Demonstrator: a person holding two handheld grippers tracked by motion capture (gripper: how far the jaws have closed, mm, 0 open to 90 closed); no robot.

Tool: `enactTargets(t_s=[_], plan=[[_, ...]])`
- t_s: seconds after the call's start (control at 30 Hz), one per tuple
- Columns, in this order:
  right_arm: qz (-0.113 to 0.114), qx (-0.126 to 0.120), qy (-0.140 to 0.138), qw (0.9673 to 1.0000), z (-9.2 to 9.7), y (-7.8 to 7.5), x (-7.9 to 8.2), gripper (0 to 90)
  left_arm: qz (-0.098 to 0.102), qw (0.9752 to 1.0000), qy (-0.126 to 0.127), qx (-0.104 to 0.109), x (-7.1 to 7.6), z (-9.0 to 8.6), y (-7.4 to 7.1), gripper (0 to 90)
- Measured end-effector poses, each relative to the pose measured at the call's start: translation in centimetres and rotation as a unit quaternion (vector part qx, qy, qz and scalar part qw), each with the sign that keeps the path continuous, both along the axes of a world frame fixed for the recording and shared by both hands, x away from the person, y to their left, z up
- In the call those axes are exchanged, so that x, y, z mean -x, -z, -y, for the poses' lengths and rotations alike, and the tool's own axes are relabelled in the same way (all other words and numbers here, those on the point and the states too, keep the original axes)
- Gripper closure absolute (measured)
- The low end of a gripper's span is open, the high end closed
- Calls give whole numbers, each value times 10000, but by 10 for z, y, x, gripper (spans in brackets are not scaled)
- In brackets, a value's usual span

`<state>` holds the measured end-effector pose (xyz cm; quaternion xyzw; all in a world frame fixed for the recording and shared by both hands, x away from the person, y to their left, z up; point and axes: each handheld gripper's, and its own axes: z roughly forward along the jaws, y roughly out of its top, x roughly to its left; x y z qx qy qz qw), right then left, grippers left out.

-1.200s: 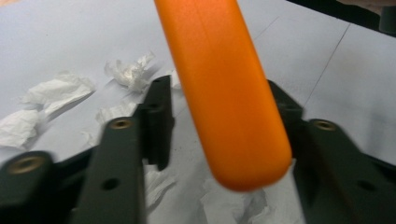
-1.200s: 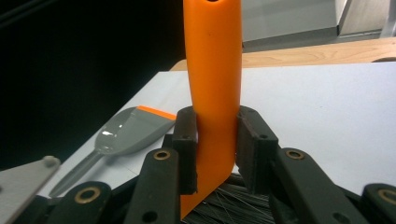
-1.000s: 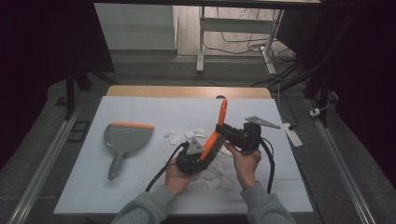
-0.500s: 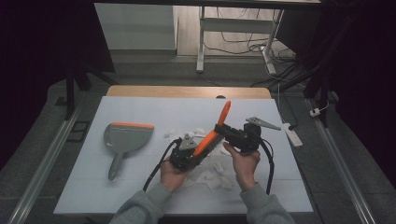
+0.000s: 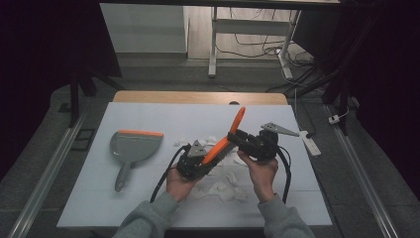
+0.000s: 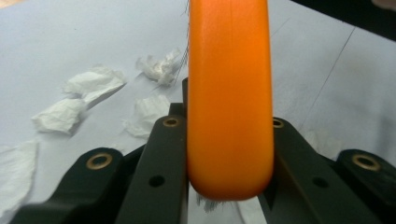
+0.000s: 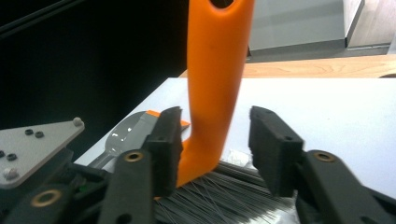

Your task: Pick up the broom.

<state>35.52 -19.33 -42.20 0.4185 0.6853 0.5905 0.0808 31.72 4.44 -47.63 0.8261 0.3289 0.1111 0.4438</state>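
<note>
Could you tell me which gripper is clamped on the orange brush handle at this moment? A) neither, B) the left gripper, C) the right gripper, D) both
B: in the left gripper view the left gripper presses on both sides of the orange brush handle, while the right gripper stands apart around it with a clear gap on one side.

My left fingers (image 5: 210, 157) clamp the brush (image 5: 225, 141) mid-worktop (image 5: 148, 114); dustpan (image 5: 131, 148) toward its left edge, paper scraps (image 5: 223, 186) near the front edge.

White-topped table (image 5: 148, 198), with a grey, orange-edged dustpan (image 5: 132, 147) and scattered white paper scraps (image 5: 225, 186) on it.
</note>
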Motion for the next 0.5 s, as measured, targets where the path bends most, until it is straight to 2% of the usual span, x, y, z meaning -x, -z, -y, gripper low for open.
enactTargets(t_s=[0.1, 0.13, 0.2, 0.27, 0.3, 0.4, 0.43, 0.5], plan=[[93, 165, -127, 9997, 6, -4, 1, 439, -28, 10000, 25, -85, -1, -5, 0, 802], [93, 165, -127, 9997, 6, -4, 1, 439, -17, 9999, 27, -99, -1, -7, -1, 802], [207, 385, -207, 9988, 12, -6, 3, 396, -27, 9999, 87, -129, -2, -11, -1, 801], [209, 465, -227, 9984, 14, -6, 3, 378, -26, 9997, 210, -119, -3, -15, -2, 801], [201, 672, -229, 9973, 19, -6, 4, 360, 8, 9994, 233, -255, -2, -18, -3, 801], [245, 897, -312, 9952, 26, -5, 6, 350, -8, 9991, 274, -325, -2, -21, -4, 801], [245, 897, -312, 9952, 26, -5, 6, 350, -6, 9991, 270, -336, -2, -23, -4, 801], [253, 1112, -417, 9926, 33, -5, 8, 341, -22, 9989, 283, -364, -2, -26, -5, 801]])
